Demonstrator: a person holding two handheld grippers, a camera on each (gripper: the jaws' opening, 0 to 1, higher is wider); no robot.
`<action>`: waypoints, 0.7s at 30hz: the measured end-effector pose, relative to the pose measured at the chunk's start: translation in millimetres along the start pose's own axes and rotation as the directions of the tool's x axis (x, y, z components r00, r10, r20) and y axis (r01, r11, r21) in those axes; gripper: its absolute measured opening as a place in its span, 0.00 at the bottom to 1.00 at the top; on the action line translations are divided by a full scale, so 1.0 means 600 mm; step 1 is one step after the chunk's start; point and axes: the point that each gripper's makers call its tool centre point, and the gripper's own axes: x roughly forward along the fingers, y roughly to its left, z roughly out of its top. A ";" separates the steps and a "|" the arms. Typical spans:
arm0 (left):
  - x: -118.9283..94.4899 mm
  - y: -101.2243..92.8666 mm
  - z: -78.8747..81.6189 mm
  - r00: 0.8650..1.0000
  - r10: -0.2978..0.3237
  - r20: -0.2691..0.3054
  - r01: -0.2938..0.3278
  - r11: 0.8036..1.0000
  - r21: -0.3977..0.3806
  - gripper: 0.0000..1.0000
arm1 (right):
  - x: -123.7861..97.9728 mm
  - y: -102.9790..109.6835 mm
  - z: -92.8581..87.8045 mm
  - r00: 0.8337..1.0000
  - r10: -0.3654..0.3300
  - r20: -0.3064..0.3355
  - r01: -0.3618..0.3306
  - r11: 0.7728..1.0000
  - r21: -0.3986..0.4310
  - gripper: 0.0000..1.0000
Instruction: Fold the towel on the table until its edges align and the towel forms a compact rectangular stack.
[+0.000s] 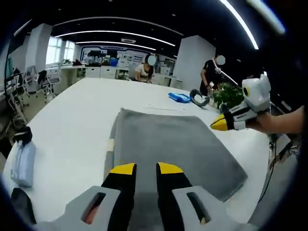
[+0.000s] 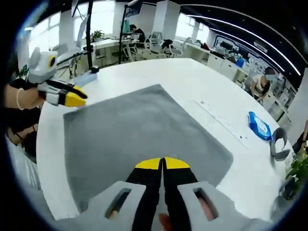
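A grey towel [image 1: 178, 144] [image 2: 144, 125] lies spread flat on the white table [image 1: 72, 120] [image 2: 192, 82]. In the left gripper view, my left gripper [image 1: 146, 168] hangs over the towel's near edge, its yellow-tipped jaws a narrow gap apart with only towel showing between them. The right gripper [image 1: 219, 124], held by a hand, hovers near the towel's far right corner. In the right gripper view, my right gripper [image 2: 162, 163] has its jaws pressed together above the towel, with nothing between them. The left gripper [image 2: 72, 100] hovers by the towel's left corner.
A blue packet [image 1: 179, 97] [image 2: 260, 125] and a grey curved band [image 1: 198, 98] [image 2: 277, 144] lie past the towel, beside a green plant [image 1: 228, 94]. A light blue bundle [image 1: 21, 163] [image 2: 86, 77] sits at the table edge. People sit at the far end.
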 end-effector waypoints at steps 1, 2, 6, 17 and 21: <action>-0.003 -0.004 -0.015 1.000 0.004 -0.013 -0.005 1.000 -0.001 0.15 | 0.007 -0.013 -0.012 0.999 -0.014 -0.033 0.014 1.000 0.011 0.00; -0.004 -0.005 -0.024 1.000 0.010 -0.025 -0.010 1.000 0.000 0.14 | 0.014 -0.021 -0.020 0.999 -0.015 -0.049 0.016 1.000 0.019 0.00; -0.001 -0.012 -0.057 0.998 0.029 -0.064 -0.028 1.000 0.006 0.12 | 0.045 -0.049 -0.056 0.993 -0.021 -0.112 0.025 0.999 0.031 0.00; 0.019 -0.027 -0.093 0.990 0.058 -0.128 -0.050 0.997 0.061 0.10 | 0.076 -0.063 -0.108 0.979 -0.011 -0.201 0.026 0.997 0.070 0.00; 0.018 -0.017 -0.090 0.986 0.099 -0.131 -0.080 0.986 0.146 0.02 | 0.077 -0.066 -0.111 0.980 -0.009 -0.200 0.034 0.992 0.119 0.00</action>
